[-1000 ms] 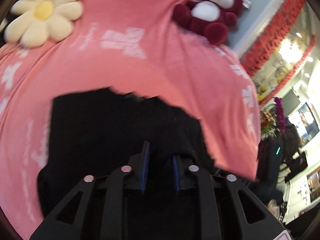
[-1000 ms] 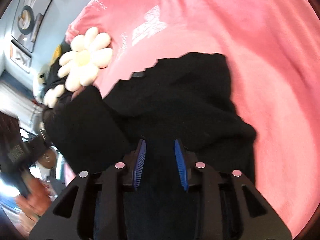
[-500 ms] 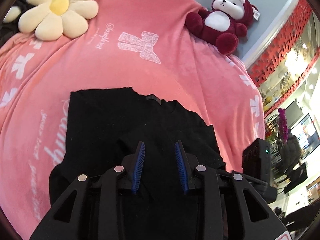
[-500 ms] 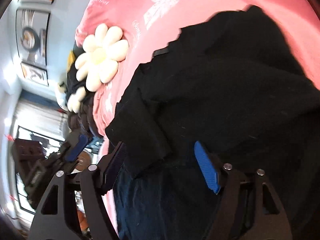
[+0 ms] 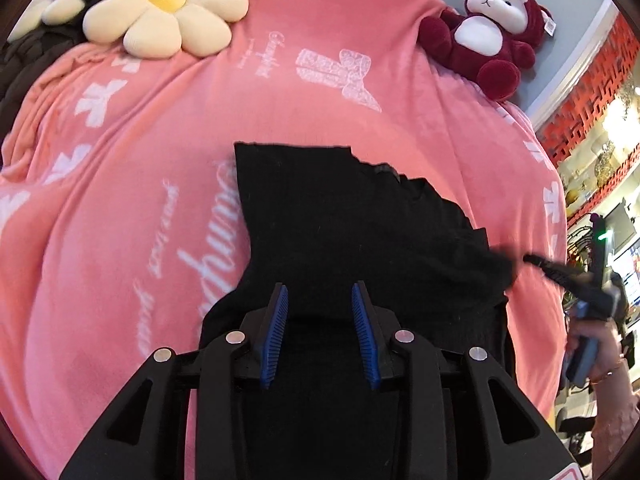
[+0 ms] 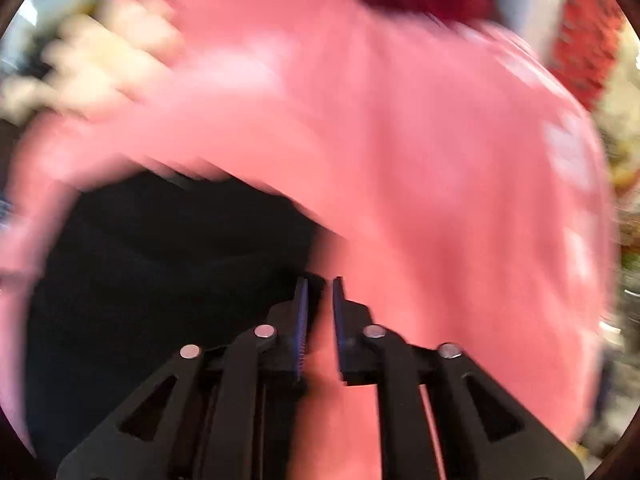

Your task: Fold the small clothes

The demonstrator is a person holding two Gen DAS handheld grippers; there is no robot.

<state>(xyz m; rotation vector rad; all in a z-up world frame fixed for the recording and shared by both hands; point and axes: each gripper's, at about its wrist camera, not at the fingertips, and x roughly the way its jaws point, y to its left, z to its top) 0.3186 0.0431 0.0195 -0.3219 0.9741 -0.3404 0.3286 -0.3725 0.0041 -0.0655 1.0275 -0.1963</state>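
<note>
In the left wrist view the left gripper (image 5: 320,322) hovers part-open above the black garment (image 5: 360,232) on the pink blanket (image 5: 120,200), while in the blurred right wrist view the right gripper (image 6: 320,312), having just narrowed, nearly closes beside the garment's edge.

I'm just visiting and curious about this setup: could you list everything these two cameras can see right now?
black garment: one, black, partly folded, mid-blanket.
blanket: one, pink with white bows and lettering, covering the surface.
flower cushion: one, cream with yellow centre, far left.
plush bear: one, maroon and white, far right.
dark bundle: one, blackish, far left edge.
left gripper: black, blue pads, jaws apart over the garment.
right gripper: black, blue pads, jaws have just been closing, a narrow empty gap between them.
person's hand: one, right edge.
</note>
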